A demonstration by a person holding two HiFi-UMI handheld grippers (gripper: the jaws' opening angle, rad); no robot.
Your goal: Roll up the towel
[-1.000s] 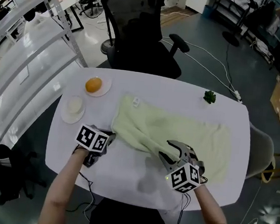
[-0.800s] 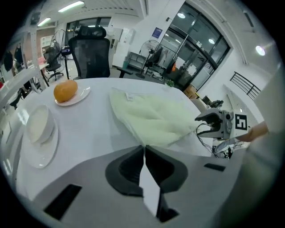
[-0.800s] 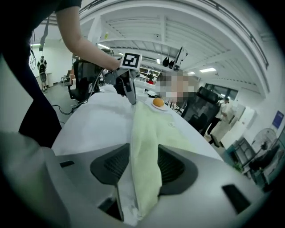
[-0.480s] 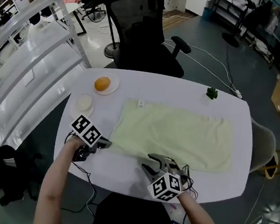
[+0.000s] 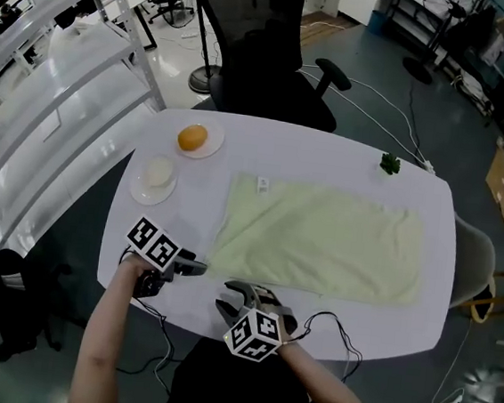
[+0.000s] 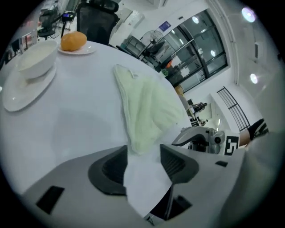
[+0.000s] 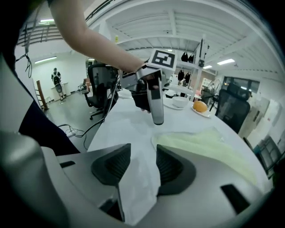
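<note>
On white table (image 5: 337, 156), down-tilted left claw (image 5: 196, 266) just parting at towel (image 5: 320, 239) corner, right claw (image 5: 235, 297) agape, empty.

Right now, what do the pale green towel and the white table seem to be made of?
Towel: soft woven cloth, maybe cotton terry; matte, limp, gently wrinkled. Table: hard and smooth, likely laminate or plastic; its white top shows a faint sheen.
</note>
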